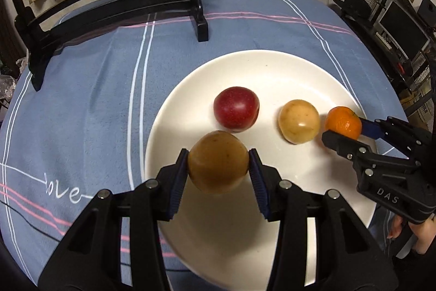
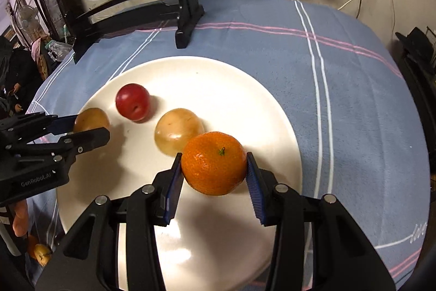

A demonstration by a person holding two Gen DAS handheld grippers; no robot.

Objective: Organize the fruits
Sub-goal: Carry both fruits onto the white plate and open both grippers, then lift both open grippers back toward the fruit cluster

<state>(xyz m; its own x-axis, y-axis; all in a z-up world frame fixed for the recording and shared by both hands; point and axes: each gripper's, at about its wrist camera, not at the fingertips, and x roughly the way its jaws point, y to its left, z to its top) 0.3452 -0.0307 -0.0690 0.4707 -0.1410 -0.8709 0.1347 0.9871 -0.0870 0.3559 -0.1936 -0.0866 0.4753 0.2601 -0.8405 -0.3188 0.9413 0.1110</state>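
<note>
A large white plate [image 1: 272, 67] [image 2: 218, 78] lies on the blue cloth. A red apple [image 1: 236, 108] [image 2: 133, 102] and a pale yellow fruit [image 1: 298, 121] [image 2: 178, 130] rest on it. My left gripper [image 1: 218, 168] [image 2: 90, 127] is shut on a brown-yellow fruit [image 1: 218, 162] [image 2: 91, 119] over the plate's near left part. My right gripper [image 2: 214, 165] [image 1: 344, 124] is shut on an orange mandarin [image 2: 214, 162] [image 1: 342, 122] over the plate's right part.
A black mirror stand [image 1: 199, 4] [image 2: 185, 15] rises behind the plate on the blue striped tablecloth [image 1: 81, 100] [image 2: 354, 100]. More fruit [image 2: 41, 252] shows low at the left, beyond the table edge. Shelves with monitors [image 1: 403, 26] stand at the right.
</note>
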